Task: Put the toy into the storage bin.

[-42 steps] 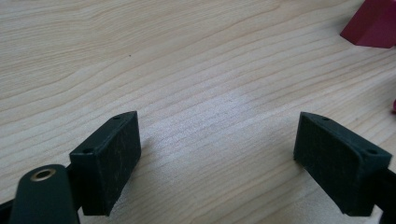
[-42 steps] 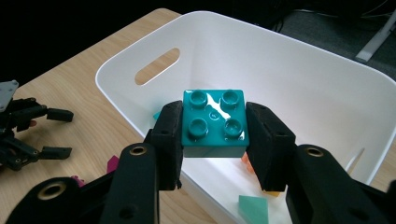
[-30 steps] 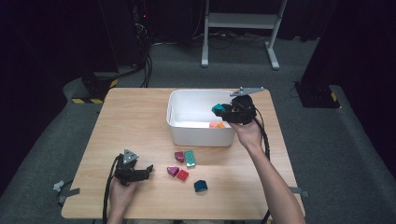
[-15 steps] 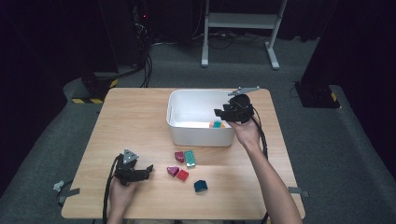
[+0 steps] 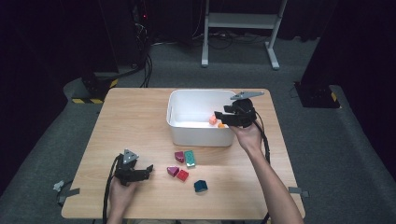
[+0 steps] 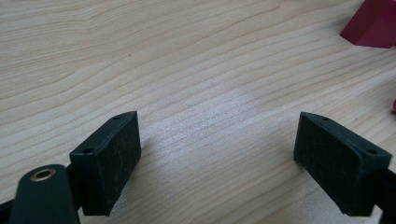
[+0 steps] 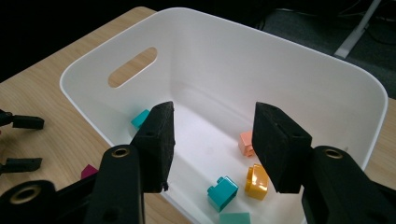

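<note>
High view: right gripper (image 5: 219, 117) held over the right end of the white bin (image 5: 187, 133), jaws aimed into it. Its jaws have just been opening; right gripper view shows the pads apart with nothing between them. Below and beyond those jaws, on the bin floor: a teal brick (image 7: 222, 192) directly under the gap, a yellow-orange brick (image 7: 256, 181) just right of it, a pale pink brick (image 7: 246, 143) behind that beside the right jaw, a second teal piece (image 7: 139, 118) partly hidden behind the left jaw, and a light green piece (image 7: 235, 218) at the lower edge of the view. None touches the pads. Left gripper (image 5: 148, 170) rests low on the wooden table (image 5: 135, 121) near the front left edge; left gripper view shows its jaws wide apart, bare wood grain between them. Ahead and to the right of the left gripper lie the loose blocks: two magenta pieces (image 5: 179, 156) (image 5: 172, 171), a red block (image 5: 182, 175), a teal-green brick (image 5: 190, 158) and, farthest off, a dark teal house-shaped block (image 5: 201, 186). All sit apart from the left gripper, between it and the bin. One magenta corner (image 6: 371, 25) shows in the left gripper view, upper right, clear of the jaws.
</note>
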The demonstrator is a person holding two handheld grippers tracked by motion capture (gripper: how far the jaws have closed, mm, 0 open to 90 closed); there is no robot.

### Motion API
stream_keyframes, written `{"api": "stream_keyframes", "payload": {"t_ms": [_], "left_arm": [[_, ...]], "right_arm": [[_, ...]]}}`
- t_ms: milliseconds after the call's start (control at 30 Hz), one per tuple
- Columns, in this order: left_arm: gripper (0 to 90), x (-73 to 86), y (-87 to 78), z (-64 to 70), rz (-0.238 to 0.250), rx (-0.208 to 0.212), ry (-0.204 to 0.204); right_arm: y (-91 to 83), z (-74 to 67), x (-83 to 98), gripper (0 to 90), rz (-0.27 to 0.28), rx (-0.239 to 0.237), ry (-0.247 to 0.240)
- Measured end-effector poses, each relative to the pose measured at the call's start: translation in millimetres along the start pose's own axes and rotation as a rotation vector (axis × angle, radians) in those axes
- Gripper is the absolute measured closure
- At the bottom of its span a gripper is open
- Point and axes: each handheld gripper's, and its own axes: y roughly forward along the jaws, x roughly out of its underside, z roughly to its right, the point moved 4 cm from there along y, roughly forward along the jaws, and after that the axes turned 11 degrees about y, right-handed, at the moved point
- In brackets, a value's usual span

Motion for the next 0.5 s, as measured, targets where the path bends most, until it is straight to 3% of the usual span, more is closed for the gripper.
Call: {"api": "stream_keyframes", "payload": {"t_ms": [500], "left_arm": [[15.1, 0.0, 0.1, 0.1, 0.0, 0.0, 0.0]], "right_arm": [[-23.8, -20.8, 24.2, 48.1, 0.058, -0.068, -0.028]]}}
